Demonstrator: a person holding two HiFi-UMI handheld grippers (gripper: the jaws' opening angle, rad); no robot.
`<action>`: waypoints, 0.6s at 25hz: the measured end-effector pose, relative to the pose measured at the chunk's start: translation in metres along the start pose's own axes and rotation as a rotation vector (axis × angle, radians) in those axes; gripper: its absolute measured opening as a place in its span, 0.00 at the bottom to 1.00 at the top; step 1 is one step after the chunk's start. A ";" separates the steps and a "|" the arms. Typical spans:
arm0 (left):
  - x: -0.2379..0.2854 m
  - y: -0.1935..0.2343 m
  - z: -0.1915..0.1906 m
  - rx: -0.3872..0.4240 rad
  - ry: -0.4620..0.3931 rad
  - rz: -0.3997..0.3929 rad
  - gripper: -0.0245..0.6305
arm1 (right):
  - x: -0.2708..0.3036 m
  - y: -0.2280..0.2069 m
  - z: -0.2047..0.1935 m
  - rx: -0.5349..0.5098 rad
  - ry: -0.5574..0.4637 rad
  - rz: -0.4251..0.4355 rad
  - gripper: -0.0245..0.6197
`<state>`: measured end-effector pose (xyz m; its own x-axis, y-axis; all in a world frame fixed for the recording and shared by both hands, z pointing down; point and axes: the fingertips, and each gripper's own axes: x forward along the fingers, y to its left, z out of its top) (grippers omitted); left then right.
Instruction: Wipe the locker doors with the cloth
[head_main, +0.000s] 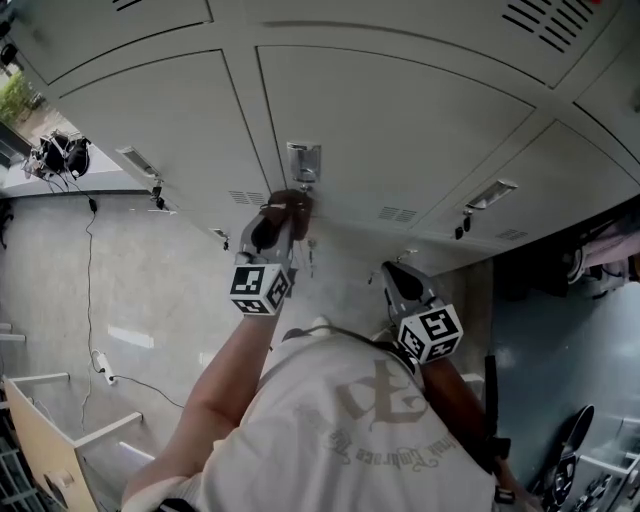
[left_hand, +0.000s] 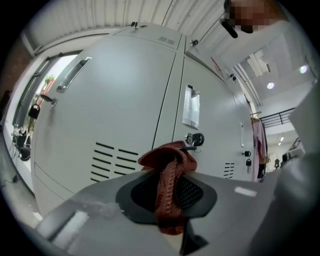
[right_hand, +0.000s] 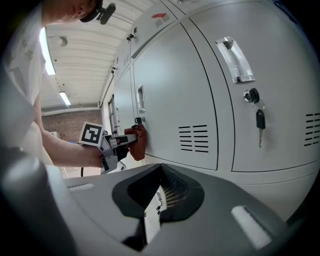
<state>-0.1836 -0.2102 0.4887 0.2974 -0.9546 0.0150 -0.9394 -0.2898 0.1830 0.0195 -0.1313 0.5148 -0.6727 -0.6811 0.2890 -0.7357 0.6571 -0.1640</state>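
A reddish-brown knitted cloth (left_hand: 167, 156) is pinched between the jaws of my left gripper (left_hand: 169, 192). In the head view the left gripper (head_main: 272, 232) presses the cloth (head_main: 292, 205) against a grey locker door (head_main: 400, 130), just under its lock plate (head_main: 303, 162). The right gripper view shows the same cloth (right_hand: 138, 141) on the door by the keyed lock. My right gripper (head_main: 392, 272) hangs lower and to the right, off the doors, its jaws (right_hand: 159, 192) together with nothing between them.
Neighbouring locker doors have metal handles (right_hand: 234, 61) and keys hanging in their locks (right_hand: 260, 120). A cable and power strip (head_main: 100, 362) lie on the floor at the left, near a wooden box (head_main: 45, 425). Dark clothing and gear (head_main: 585, 255) sit at the right.
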 end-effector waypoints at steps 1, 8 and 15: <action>-0.001 0.002 0.008 0.025 -0.009 -0.001 0.15 | 0.003 0.003 0.001 -0.003 -0.001 0.004 0.05; -0.005 -0.007 0.054 0.209 -0.041 -0.031 0.15 | 0.010 0.017 -0.001 0.003 0.003 0.001 0.05; -0.014 -0.013 0.103 0.303 -0.150 0.000 0.15 | 0.008 0.010 0.001 0.001 -0.002 -0.026 0.05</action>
<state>-0.1929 -0.2004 0.3846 0.2906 -0.9475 -0.1338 -0.9539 -0.2759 -0.1178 0.0071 -0.1303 0.5149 -0.6533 -0.6988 0.2912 -0.7533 0.6386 -0.1576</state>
